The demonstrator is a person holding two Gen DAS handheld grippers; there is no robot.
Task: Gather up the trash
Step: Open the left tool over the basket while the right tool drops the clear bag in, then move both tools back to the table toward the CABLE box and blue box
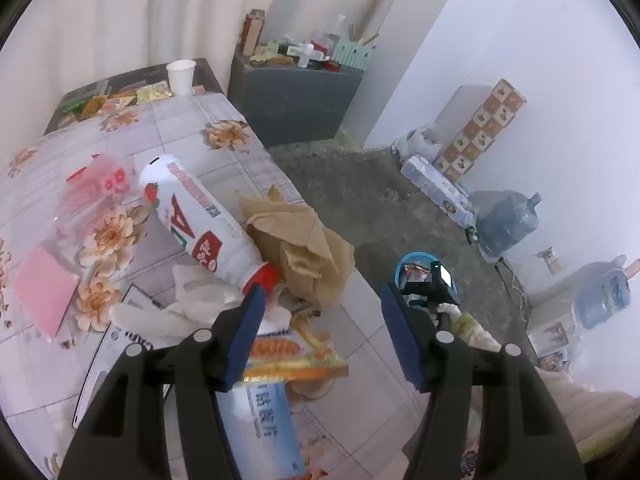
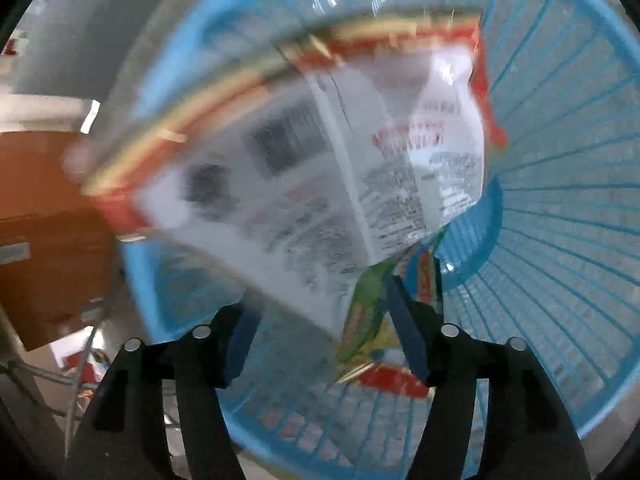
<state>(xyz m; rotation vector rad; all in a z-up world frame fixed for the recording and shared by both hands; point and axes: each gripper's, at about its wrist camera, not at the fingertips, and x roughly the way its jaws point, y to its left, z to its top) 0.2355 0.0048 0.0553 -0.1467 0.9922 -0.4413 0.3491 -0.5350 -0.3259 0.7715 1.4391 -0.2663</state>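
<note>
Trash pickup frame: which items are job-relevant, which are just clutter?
Job:
white bottle with red cap
crumpled brown paper
white tissue
snack wrapper dropping into blue basket

Clutter:
paper cup
water jugs
grey cabinet

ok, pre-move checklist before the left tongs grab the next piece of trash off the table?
1. Left tongs open, nothing between them: ok.
2. Right tongs open and let go of the wrapper: ok; it is blurred, over the blue basket.
3. Wrapper settled inside the basket: cannot tell.
4. Trash within view of the left tongs: ok; white bottle with red cap lies on its side on the table, crumpled brown paper next to it.
5. Bottle free to lift: cannot tell; its cap end lies against the paper and a white tissue.
6. Basket visible from the left wrist: ok, on the floor past the table edge.
</note>
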